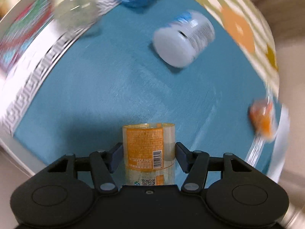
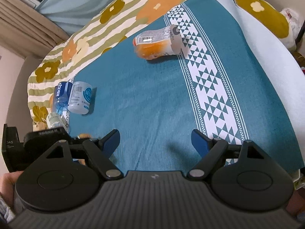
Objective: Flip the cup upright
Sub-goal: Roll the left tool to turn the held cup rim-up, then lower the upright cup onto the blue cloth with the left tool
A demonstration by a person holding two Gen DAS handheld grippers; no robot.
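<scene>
In the left wrist view my left gripper (image 1: 148, 152) is shut on a clear cup with an orange Vitayoung label (image 1: 148, 148), held between both pads above the teal cloth (image 1: 114, 87). That view is motion-blurred. In the right wrist view my right gripper (image 2: 155, 141) is open and empty above the teal cloth (image 2: 143, 95). An orange-and-white cup (image 2: 158, 42) lies on its side far ahead of it, near the patterned white band; it also shows blurred at the right of the left wrist view (image 1: 263, 120).
A white bottle lies on its side (image 1: 183, 40) and shows standing-like at the left in the right wrist view (image 2: 80, 100), next to a blue bottle (image 2: 62, 95) and a small clear bottle (image 2: 53, 120). A flowered striped blanket (image 2: 85, 43) borders the cloth.
</scene>
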